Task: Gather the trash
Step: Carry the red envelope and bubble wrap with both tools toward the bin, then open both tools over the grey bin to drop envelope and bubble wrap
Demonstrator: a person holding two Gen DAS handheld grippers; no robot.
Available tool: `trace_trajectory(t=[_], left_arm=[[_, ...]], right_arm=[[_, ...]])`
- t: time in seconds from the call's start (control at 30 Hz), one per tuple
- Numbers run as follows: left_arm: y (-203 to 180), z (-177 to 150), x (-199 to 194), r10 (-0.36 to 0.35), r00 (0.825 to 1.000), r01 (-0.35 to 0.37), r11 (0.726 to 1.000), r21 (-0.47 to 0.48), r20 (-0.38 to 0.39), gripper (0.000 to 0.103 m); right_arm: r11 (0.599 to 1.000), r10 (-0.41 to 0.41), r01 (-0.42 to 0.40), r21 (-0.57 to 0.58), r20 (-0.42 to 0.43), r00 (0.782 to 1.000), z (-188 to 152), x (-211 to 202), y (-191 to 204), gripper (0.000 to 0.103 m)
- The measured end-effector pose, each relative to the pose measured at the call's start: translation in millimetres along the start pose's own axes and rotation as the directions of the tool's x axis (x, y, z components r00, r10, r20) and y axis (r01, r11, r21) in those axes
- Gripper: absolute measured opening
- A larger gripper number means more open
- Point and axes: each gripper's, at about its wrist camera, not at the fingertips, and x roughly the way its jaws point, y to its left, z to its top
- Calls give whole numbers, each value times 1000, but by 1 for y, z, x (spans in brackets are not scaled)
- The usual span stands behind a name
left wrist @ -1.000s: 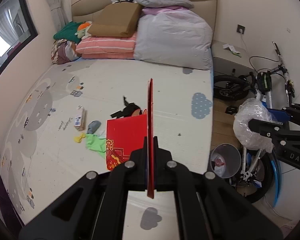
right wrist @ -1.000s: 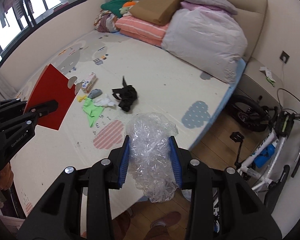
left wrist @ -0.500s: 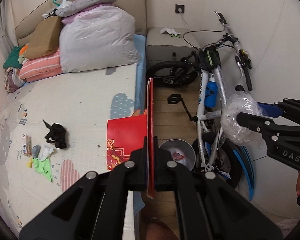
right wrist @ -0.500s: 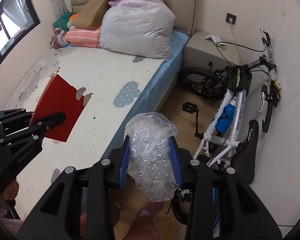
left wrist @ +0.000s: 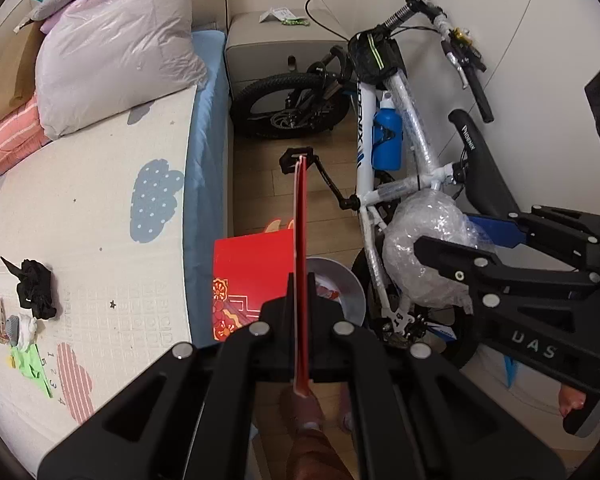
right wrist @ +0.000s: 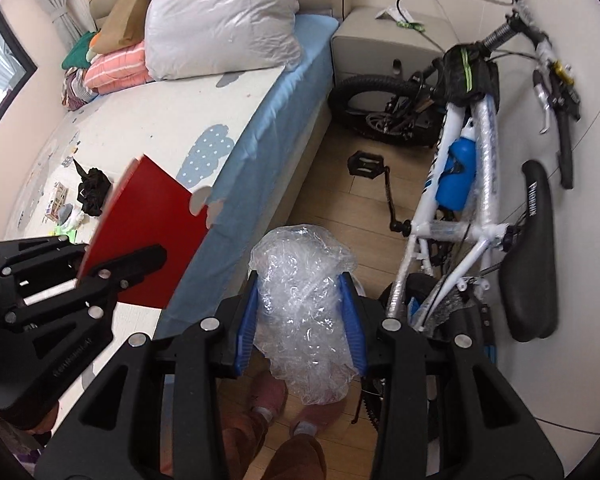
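While the left gripper (left wrist: 300, 280) clamps a red card (left wrist: 300, 240), the right gripper (right wrist: 300, 312) squeezes crumpled bubble wrap (right wrist: 304, 312) above a grey bin (left wrist: 346, 284).

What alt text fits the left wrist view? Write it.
The left tool clamps a flat red card envelope above a round grey waste bin on the wooden floor; the right tool holds crumpled clear bubble wrap beside a white bicycle.
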Motion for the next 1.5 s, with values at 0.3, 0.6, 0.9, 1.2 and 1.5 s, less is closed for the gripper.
trace_trajectory(t=[0.3,0.6,0.9,1.2,1.5], left_arm=[[21,-19,49,11,999,-10,1000,28,-34,4],[29,-23,57,12,999,-11,999,39,-35,4],[17,-21,59,-19,999,21,998,56,-32,4],[-11,-14,70,-71,997,74,993,92,-34,8],[-17,-12,68,-27,1000,28,995,95,-10,74]], right_arm=[[1000,9,-9,20,-30,999,-10,64,1,39],[1000,1,0,13,-46,999,-17,76,7,70],[996,-37,40,77,-33,999,-19,63,-10,70],[987,-81,86,137,-36,996,-34,48,-41,70],[984,-92,97,150,-37,995,-41,41,-55,70]])
